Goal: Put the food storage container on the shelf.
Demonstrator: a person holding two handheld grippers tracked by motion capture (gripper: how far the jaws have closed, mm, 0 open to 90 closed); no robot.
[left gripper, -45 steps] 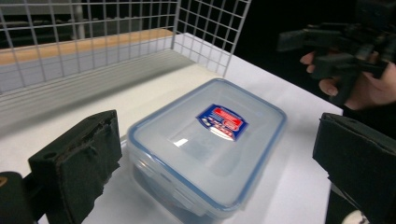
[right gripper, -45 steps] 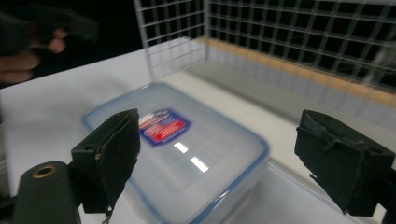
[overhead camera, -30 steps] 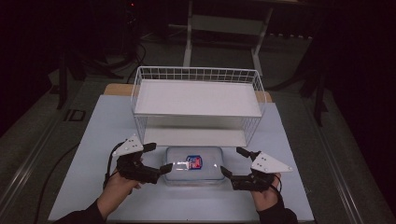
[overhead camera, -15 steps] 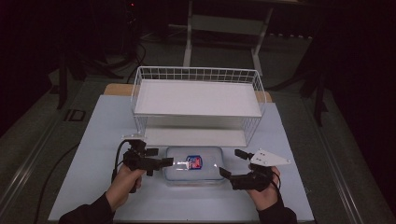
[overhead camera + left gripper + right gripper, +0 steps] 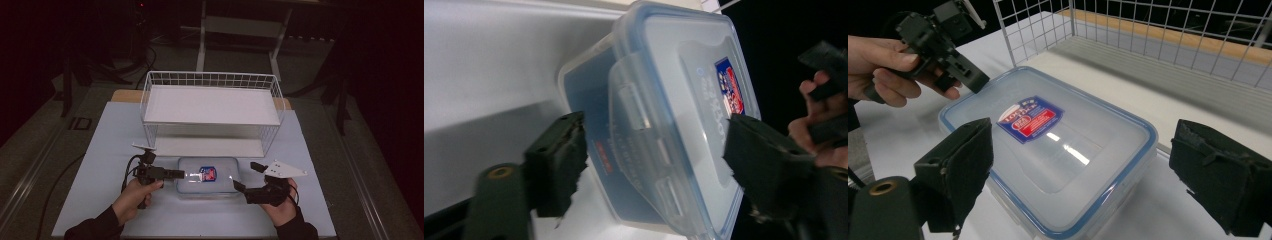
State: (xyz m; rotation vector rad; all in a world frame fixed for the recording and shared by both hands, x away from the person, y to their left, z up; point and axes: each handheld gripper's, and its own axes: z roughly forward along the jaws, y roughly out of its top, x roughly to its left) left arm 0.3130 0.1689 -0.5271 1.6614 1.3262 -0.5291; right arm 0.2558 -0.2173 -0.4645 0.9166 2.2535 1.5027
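White tabletop: left gripper has rolled sideways (jaws apart) at the container latch; right gripper gapes, likely unlatching

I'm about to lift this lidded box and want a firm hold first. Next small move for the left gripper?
Probably close the left gripper on the clear plastic container. Its open jaws already straddle the container's end, where a latch flap lies between them, while the right gripper is open at the other end. Which part the jaws would pinch is hard to tell.
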